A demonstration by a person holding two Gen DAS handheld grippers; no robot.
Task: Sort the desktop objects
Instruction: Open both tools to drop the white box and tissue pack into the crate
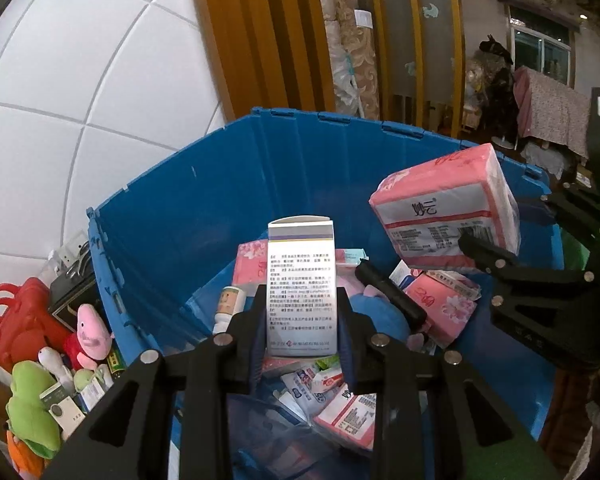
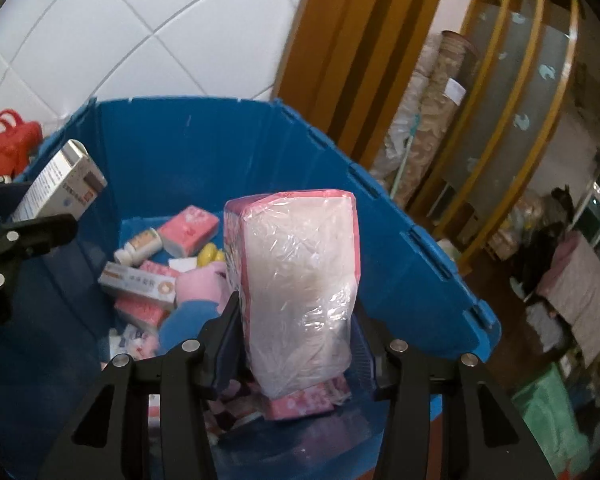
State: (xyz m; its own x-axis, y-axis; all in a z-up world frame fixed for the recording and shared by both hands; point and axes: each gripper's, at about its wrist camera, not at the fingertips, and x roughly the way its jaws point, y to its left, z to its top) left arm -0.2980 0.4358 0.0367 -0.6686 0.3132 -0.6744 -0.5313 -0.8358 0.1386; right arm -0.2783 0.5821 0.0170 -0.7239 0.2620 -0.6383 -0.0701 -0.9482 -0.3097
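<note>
1. left gripper (image 1: 302, 320) clamps a white medicine box (image 1: 301, 288) w/ printed text, box upright, one jaw pressed on each side of its lower half. held above the open blue bin (image 1: 204, 184), over the clutter inside.
2. right gripper (image 2: 300, 340) grips a pink tissue pack (image 2: 300, 280) in clear wrap; pack stands on end between the jaws, jaws against both sides. also over the bin, nearer its right wall.
3. from the left wrist cam the tissue pack (image 1: 446, 208) shows tilted at upper right, w/ the right gripper's black fingers (image 1: 496, 260) on it. from the right wrist cam the medicine box (image 2: 60, 184) shows at far left, slanted, in the left gripper's fingers (image 2: 40, 232).
4. the two held items are apart, not touching; neither touches the bin contents as far as i can tell.
5. bin contents: several small pink tissue packs (image 2: 188, 232), a white pill bottle (image 2: 138, 246), a long toothpaste-type carton (image 2: 140, 282), a yellow item (image 2: 210, 256) (too small to id), a plush toy in pink & blue (image 2: 196, 300), a black cylinder (image 1: 392, 296), misc sachets (image 1: 304, 388) near the front.
6. outside bin, left side: red handbag (image 1: 16, 320), pink pig plush (image 1: 88, 332), green plush (image 1: 32, 404), small white items among them.
7. bkgd: white tiled wall (image 1: 80, 80), wood-framed door (image 1: 400, 40), rolled fabric (image 1: 352, 52) leaning by it.
</note>
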